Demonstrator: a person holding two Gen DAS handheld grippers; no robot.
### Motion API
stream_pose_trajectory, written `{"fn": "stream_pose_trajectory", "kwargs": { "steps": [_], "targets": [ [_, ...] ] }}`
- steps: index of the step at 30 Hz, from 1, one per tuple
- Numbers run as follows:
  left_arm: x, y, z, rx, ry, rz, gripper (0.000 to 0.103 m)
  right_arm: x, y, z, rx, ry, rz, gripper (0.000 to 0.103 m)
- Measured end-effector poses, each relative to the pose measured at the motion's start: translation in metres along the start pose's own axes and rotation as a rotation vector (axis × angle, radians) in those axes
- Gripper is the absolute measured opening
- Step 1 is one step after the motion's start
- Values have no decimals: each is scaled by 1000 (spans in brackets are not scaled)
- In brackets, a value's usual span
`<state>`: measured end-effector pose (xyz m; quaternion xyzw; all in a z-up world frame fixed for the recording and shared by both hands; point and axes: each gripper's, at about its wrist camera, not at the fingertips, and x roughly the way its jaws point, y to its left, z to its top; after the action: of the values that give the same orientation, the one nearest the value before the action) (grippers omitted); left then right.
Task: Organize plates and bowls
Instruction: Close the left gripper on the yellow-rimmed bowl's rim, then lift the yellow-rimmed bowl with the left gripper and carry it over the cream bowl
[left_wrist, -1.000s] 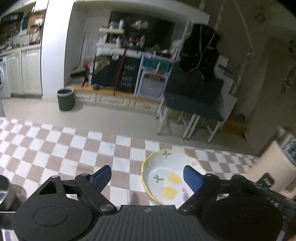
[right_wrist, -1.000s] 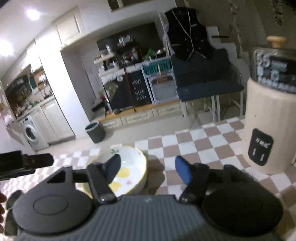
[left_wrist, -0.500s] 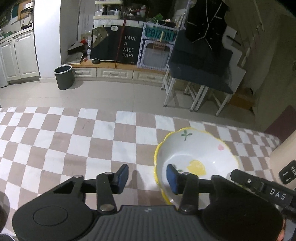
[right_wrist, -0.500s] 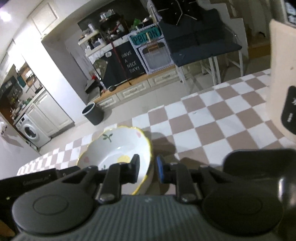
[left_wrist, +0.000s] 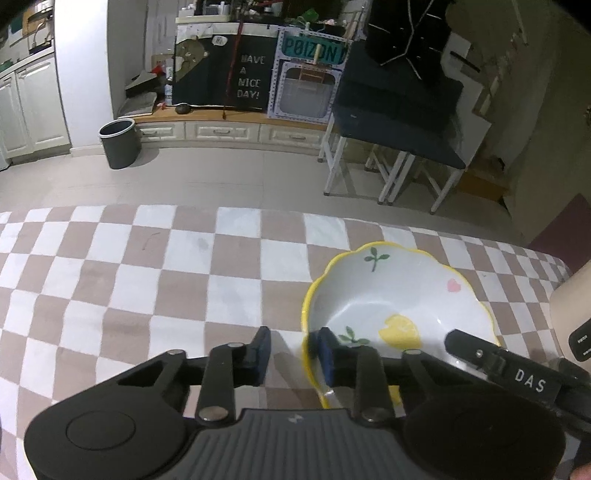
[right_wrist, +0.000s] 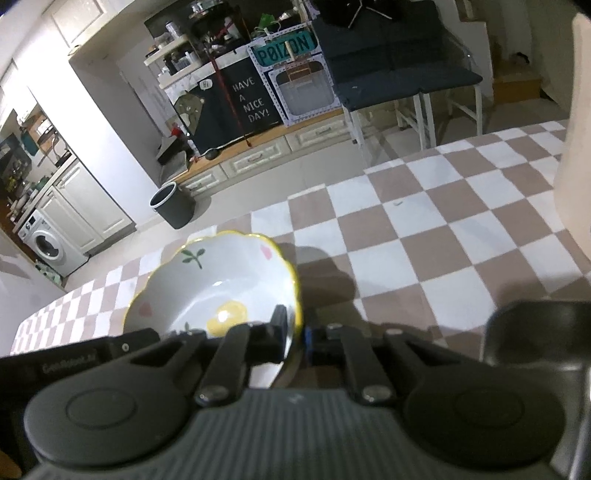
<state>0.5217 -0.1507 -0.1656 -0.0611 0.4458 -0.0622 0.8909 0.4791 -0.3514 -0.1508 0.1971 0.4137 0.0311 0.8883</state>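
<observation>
A white bowl with a wavy yellow rim and lemon and leaf prints (left_wrist: 399, 306) sits on the checkered tablecloth (left_wrist: 147, 280). My left gripper (left_wrist: 293, 350) straddles its left rim, one finger inside and one outside, with a visible gap left. In the right wrist view the same bowl (right_wrist: 214, 288) has its right rim pinched between the narrow fingers of my right gripper (right_wrist: 295, 332), which is shut on it. The right gripper's body shows in the left wrist view (left_wrist: 517, 373) at the bowl's right side.
A tall beige appliance (right_wrist: 576, 155) stands on the table to the right, and also shows in the left wrist view (left_wrist: 572, 325). Beyond the table's far edge are the floor, a grey bin (left_wrist: 120, 142) and a dark bench (left_wrist: 399, 125).
Both grippers moved forward and down onto the bowl and narrowed. The right one closed on the right rim; the left one came over the left rim.
</observation>
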Motion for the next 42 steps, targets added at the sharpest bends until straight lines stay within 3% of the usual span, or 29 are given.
{"fn": "stream_pose_trajectory", "kwargs": {
  "steps": [4, 14, 21, 33, 42],
  "targets": [
    [6, -8, 2, 28, 5, -8, 15, 1, -6, 3, 26, -9, 22, 10],
    [5, -16, -1, 83, -9, 3, 13, -1, 0, -3, -55, -31, -7, 9],
    [-15, -26, -6, 65, -38, 11, 12, -17, -1, -3, -57, -61, -14, 10],
    [-104, -36, -12, 53, -129, -6, 11, -99, 18, -10, -99, -150, 12, 10],
    [-171, -34, -39, 37, -136, -4, 10, -156, 31, -33, -105, -134, 37, 10]
  ]
}}
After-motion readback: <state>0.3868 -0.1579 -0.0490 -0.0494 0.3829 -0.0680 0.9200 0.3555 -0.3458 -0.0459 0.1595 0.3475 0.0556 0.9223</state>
